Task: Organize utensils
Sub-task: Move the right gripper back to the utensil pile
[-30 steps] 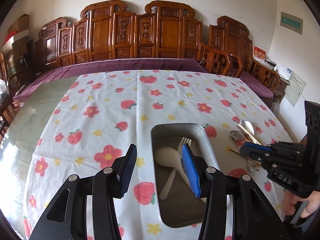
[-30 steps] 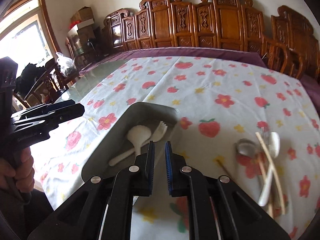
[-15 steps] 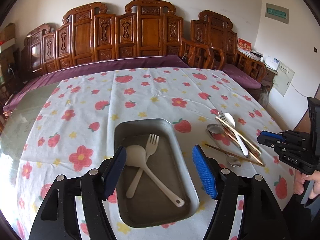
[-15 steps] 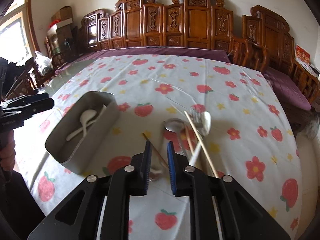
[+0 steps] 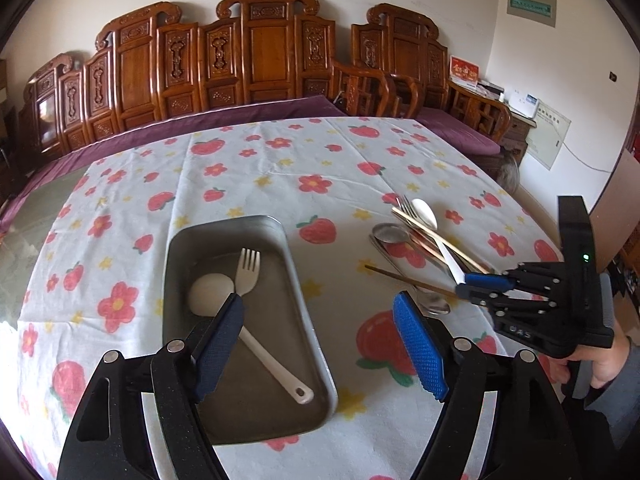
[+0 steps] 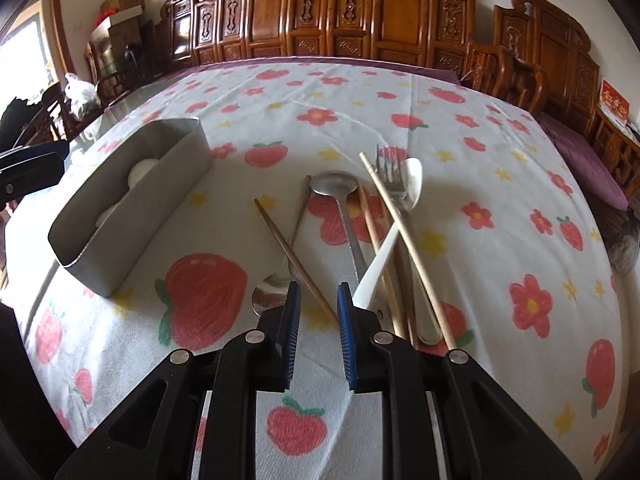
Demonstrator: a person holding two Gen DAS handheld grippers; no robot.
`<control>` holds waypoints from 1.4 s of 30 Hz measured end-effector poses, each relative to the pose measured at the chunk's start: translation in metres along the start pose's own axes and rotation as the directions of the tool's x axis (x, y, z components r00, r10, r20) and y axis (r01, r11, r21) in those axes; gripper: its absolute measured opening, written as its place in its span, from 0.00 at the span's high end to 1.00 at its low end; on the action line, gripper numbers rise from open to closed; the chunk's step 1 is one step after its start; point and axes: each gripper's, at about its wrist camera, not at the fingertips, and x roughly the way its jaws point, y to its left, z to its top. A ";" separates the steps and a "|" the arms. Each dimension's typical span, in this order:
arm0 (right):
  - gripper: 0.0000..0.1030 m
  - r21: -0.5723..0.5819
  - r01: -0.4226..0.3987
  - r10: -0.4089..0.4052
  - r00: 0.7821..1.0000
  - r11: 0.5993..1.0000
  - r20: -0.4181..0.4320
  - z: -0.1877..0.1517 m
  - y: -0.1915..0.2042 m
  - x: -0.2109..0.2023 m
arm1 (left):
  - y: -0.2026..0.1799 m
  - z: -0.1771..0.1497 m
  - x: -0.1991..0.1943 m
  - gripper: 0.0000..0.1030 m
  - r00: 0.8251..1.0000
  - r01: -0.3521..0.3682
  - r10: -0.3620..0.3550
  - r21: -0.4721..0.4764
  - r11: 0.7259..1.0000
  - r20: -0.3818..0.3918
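A grey metal tray (image 5: 176, 264) sits on the flowered tablecloth and holds a white spoon (image 5: 210, 294) and a white fork (image 5: 247, 270). It also shows in the right wrist view (image 6: 132, 216). To its right lies a pile of utensils: metal spoons (image 6: 334, 186), a metal fork (image 6: 390, 172), a white spoon (image 6: 412, 178) and chopsticks (image 6: 296, 260). My left gripper (image 5: 320, 350) is open wide above the tray's near end. My right gripper (image 6: 318, 328) is slightly open and empty, its tips on either side of the near end of a brown chopstick.
Carved wooden chairs (image 5: 264, 52) line the far side of the table. The round table drops off at the right (image 6: 612, 280) and near edges. A purple cloth (image 5: 240, 120) shows under the flowered cloth (image 5: 320, 160).
My right gripper has swung from the tray to the utensil pile and opened a little around a chopstick end. My left gripper has opened wider and shifted right over the tray.
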 end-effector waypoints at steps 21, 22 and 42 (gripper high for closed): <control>0.95 -0.007 0.016 -0.016 1.000 1.000 0.008 -0.005 -0.009 -0.002 | -0.028 -0.011 0.010 0.29 1.000 -0.014 0.014 0.024 1.000 -0.001; 0.95 0.010 0.013 -0.013 1.000 1.000 0.024 -0.004 -0.012 -0.007 | -0.030 -0.011 0.011 0.29 1.000 -0.021 0.021 0.027 0.999 -0.001; 0.99 0.208 -0.119 0.093 0.987 0.971 0.131 -0.003 -0.078 -0.036 | -0.075 -0.007 0.079 0.29 0.989 -0.048 0.052 0.030 0.998 -0.135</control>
